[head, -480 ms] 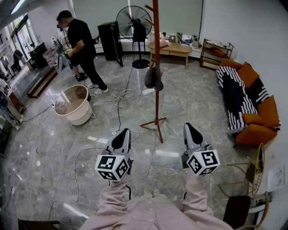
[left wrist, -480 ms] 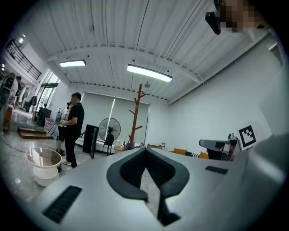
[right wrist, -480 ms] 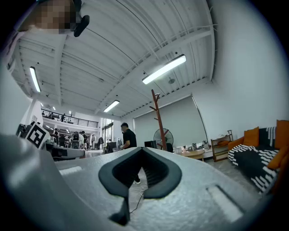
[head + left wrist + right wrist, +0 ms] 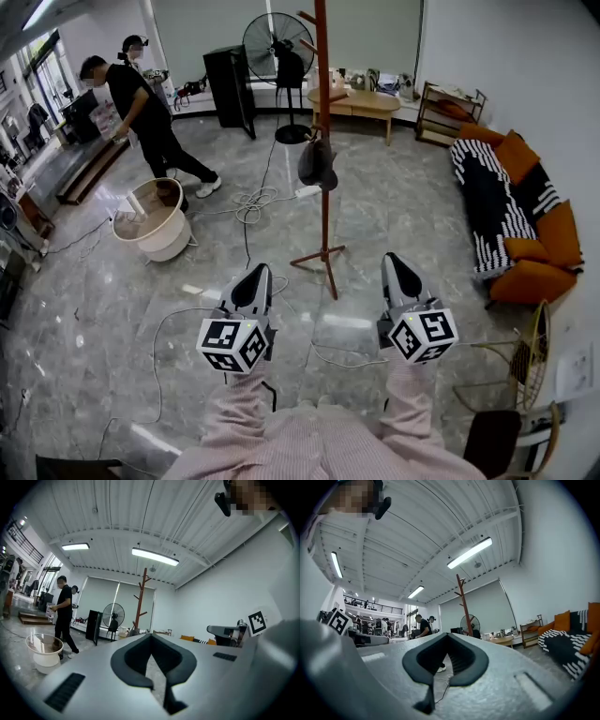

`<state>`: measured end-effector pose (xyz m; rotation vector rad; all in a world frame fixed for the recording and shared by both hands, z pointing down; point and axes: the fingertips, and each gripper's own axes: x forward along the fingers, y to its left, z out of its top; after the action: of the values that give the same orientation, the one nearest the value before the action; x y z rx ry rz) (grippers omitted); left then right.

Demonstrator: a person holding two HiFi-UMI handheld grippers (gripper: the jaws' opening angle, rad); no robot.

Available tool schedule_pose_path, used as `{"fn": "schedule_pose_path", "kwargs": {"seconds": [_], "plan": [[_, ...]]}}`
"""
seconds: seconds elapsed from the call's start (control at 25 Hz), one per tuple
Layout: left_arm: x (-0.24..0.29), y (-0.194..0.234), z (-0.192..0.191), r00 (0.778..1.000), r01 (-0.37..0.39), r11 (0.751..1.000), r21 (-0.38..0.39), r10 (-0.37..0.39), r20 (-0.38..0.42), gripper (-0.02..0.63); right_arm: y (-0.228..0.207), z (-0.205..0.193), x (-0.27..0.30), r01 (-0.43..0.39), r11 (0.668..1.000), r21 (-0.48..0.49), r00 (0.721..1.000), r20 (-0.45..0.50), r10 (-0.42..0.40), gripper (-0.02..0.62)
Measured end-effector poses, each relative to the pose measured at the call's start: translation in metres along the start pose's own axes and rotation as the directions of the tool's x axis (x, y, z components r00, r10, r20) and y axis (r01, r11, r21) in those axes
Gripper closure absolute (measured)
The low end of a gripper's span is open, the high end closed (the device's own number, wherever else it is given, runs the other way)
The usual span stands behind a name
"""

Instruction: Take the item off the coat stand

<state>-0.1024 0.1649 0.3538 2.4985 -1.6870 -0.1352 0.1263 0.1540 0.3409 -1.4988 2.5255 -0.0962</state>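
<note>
A tall red-brown coat stand (image 4: 323, 141) rises from the marble floor in the middle of the room. A dark hat-like item (image 4: 318, 164) hangs from one of its pegs at mid height. My left gripper (image 4: 255, 274) and right gripper (image 4: 394, 262) are held side by side in front of me, well short of the stand's feet. Both point level toward the stand, jaws shut, nothing between them. In the left gripper view the stand (image 4: 139, 606) shows far off above the shut left gripper (image 4: 151, 637). The right gripper view shows the stand (image 4: 464, 606) beyond the shut right gripper (image 4: 446, 637).
A person (image 4: 141, 108) bends at the back left beside a white tub (image 4: 155, 225). Cables (image 4: 251, 202) trail over the floor left of the stand. A standing fan (image 4: 277, 47) and a wooden table (image 4: 361, 101) are behind it. A sofa (image 4: 511, 206) lines the right wall.
The person at the back has stepped left and leaned forward, and a second person's head shows behind. Both grippers stay about where they were.
</note>
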Motion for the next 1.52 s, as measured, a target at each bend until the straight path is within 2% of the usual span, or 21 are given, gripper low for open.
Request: {"fn": "schedule_pose_path", "kwargs": {"seconds": [0.24, 0.48, 0.88, 1.12, 1.52], "plan": [[0.007, -0.013, -0.009, 1.000, 0.007, 1.000, 0.000, -0.007, -0.012, 0.604, -0.012, -0.005, -0.002, -0.013, 0.999, 0.033, 1.000, 0.004, 0.013, 0.591], [0.005, -0.002, -0.029, 0.999, -0.044, 0.998, -0.041, 0.043, -0.033, 0.604, -0.018, -0.022, 0.003, -0.019, 0.997, 0.075, 1.000, -0.013, 0.020, 0.591], [0.047, 0.005, -0.043, 0.998, -0.023, 0.999, -0.048, 0.020, -0.058, 0.604, -0.038, -0.041, 0.033, -0.031, 0.994, 0.103, 0.999, -0.028, 0.034, 0.577], [0.089, 0.027, -0.037, 0.998, -0.018, 0.998, -0.055, 0.015, -0.060, 0.604, -0.056, -0.042, 0.079, -0.025, 0.994, 0.104, 0.999, -0.038, 0.029, 0.568], [0.176, 0.098, -0.027, 0.998, -0.023, 0.998, -0.065, 0.020, -0.058, 0.604, -0.075, -0.060, 0.191, -0.052, 0.993, 0.108, 0.995, -0.075, 0.060, 0.522]]}}
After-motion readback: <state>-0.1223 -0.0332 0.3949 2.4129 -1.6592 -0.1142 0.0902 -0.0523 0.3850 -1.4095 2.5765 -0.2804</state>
